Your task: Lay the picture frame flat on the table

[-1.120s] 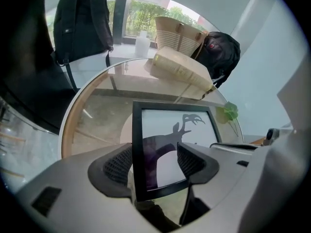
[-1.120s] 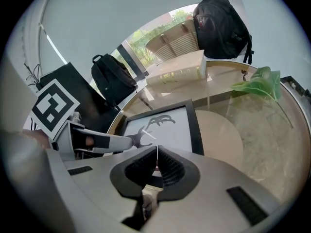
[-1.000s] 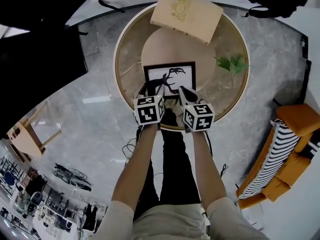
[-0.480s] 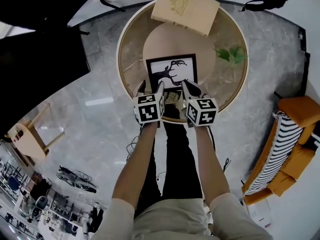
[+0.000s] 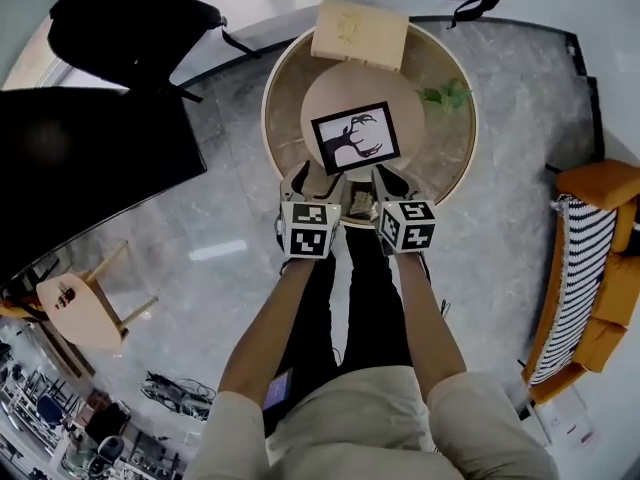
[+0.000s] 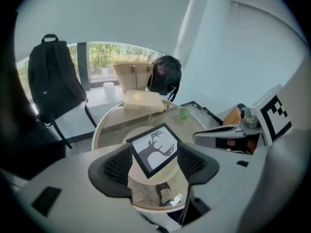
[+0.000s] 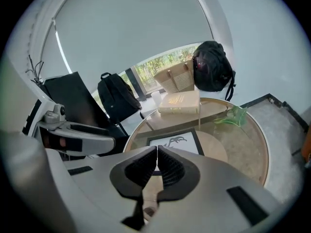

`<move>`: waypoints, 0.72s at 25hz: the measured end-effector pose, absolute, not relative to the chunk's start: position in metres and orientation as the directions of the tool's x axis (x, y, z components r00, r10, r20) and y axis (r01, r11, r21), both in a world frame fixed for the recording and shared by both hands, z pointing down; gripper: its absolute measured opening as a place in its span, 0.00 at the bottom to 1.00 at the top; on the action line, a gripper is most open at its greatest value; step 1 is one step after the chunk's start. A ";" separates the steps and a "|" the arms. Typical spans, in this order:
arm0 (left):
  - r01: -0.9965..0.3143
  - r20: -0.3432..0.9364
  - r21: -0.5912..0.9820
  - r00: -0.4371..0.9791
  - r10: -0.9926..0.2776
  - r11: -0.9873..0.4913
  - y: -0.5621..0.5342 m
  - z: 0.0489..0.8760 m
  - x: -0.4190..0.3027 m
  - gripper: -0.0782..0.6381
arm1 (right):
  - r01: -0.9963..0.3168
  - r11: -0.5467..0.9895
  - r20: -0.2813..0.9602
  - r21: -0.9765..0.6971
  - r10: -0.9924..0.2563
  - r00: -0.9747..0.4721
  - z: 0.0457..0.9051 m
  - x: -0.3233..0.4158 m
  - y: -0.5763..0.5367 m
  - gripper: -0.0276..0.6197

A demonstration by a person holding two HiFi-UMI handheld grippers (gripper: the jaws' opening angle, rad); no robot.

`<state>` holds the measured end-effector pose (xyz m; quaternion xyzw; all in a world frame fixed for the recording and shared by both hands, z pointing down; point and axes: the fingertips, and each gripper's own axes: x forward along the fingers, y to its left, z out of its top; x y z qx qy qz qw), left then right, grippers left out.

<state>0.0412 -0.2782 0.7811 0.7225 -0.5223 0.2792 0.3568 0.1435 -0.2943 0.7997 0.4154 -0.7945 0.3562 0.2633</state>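
We hold both grippers side by side at the near edge of the round glass-topped table [image 5: 268,128], their marker cubes facing up at us. The picture frame [image 5: 355,136], black-edged with a dark antlered silhouette on white, lies flat on the pale round disc at the middle of the table, face up and turned a little askew. Our left gripper [image 5: 312,183] hangs just short of the frame's near edge with its jaws spread wide and nothing between them; in the left gripper view the frame [image 6: 155,149] shows through the gap of that gripper [image 6: 154,164], lying beyond it on the table. Our right gripper [image 5: 385,183] sits just beside the left, and in the right gripper view its jaws [image 7: 157,166] are pressed together, pad against pad, with nothing caught in them, while the frame [image 7: 175,142] lies past their tips. At the far edge of the table rests a tan box with a gold emblem [image 5: 358,33], and a green leaf sprig [image 5: 440,95] lies to the right of the frame, well apart from it. On the floor we see a black backpack [image 5: 130,23] beyond the table to the left, an orange sofa with a striped cushion [image 5: 590,268] at the right, and a small wooden stool [image 5: 85,308] at the left.
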 end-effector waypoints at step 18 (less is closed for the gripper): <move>-0.861 0.634 0.271 0.495 -0.594 -0.430 -0.173 0.529 0.017 0.52 | -0.850 0.408 0.628 -0.333 -0.575 -0.523 0.577 0.140 -0.152 0.09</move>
